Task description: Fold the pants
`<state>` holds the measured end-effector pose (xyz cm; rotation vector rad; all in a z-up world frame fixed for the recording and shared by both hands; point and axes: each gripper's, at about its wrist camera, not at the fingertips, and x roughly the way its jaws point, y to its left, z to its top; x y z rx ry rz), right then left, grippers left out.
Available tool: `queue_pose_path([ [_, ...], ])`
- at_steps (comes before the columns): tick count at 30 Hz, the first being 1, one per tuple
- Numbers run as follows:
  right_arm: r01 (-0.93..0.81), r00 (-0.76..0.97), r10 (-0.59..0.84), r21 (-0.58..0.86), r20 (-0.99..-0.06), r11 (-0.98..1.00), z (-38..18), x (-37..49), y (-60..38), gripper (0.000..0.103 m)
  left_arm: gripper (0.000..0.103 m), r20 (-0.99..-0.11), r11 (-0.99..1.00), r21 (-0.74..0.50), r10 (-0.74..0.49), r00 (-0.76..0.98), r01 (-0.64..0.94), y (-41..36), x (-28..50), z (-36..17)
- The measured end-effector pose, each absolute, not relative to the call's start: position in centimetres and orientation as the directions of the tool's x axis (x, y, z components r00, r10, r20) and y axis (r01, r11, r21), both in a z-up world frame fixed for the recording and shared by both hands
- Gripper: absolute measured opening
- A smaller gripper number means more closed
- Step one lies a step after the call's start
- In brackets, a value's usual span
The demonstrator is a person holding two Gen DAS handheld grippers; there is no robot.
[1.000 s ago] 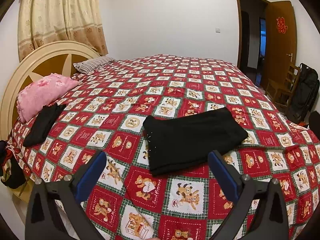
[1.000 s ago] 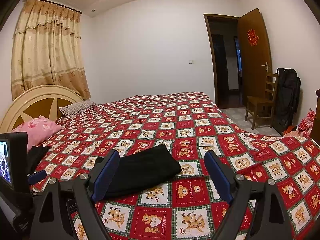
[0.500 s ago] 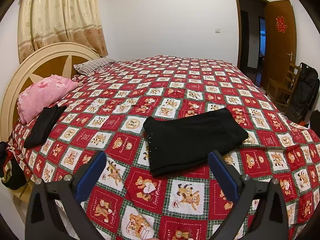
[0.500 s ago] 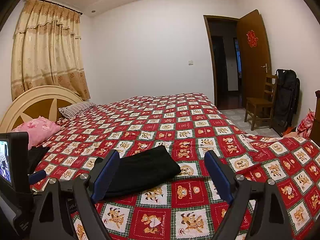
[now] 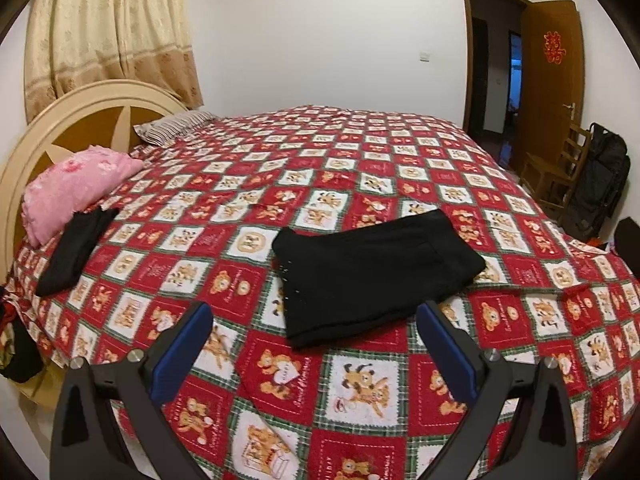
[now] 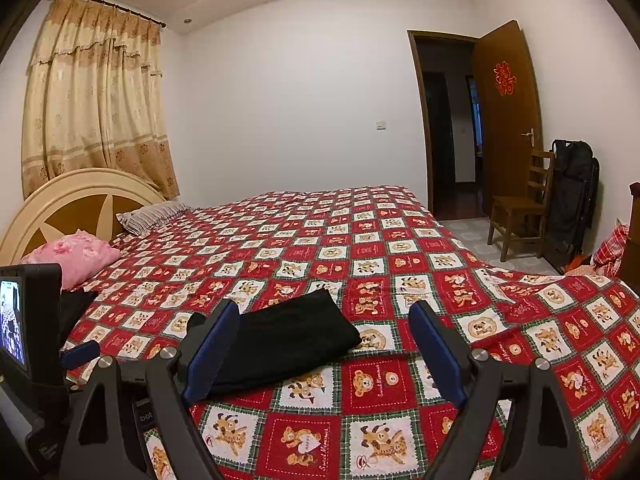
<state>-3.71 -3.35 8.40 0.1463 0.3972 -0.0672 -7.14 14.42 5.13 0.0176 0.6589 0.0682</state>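
- The black pants [image 5: 372,276] lie folded into a flat rectangle on the bed [image 5: 360,160], toward its near edge, resting on the red patchwork bedspread [image 5: 360,380] with its bear squares.
- The left claw [image 5: 314,312] hovers over the near edge of the bed, released, with both blue pads spread wide and nothing between them; the near edge of the pants sits just beyond the fingertips, apart from them.
- The right claw [image 6: 324,312] also hangs released, its blue pads wide apart and holding nothing; in its view the pants [image 6: 288,340] lie beyond and partly behind the left finger [image 6: 210,354], and I cannot tell whether that finger touches the cloth.
- A second dark garment [image 5: 74,250] lies by the left edge of the bed, touching a pink pillow [image 5: 76,192] that leans on the rounded cream headboard [image 5: 60,120].
- A striped pillow [image 5: 172,128] lies farther along the headboard, under beige curtains [image 5: 108,36].
- On the right, a brown door [image 5: 554,80] stands open, with a wooden chair [image 5: 556,172] and a black bag [image 5: 600,184] beside it.
- In the right wrist view, a small lit screen [image 6: 12,320] shows at the left edge.
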Motion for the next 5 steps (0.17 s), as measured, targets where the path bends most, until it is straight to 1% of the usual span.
queue_pose_path([
  [5,0.127,0.917,-0.067,0.130,-0.392,0.983,8.16,-3.64,-3.86,0.087,0.103,-0.605,0.998,0.045,0.067,0.793,-0.050,14.20,-7.23,5.14],
])
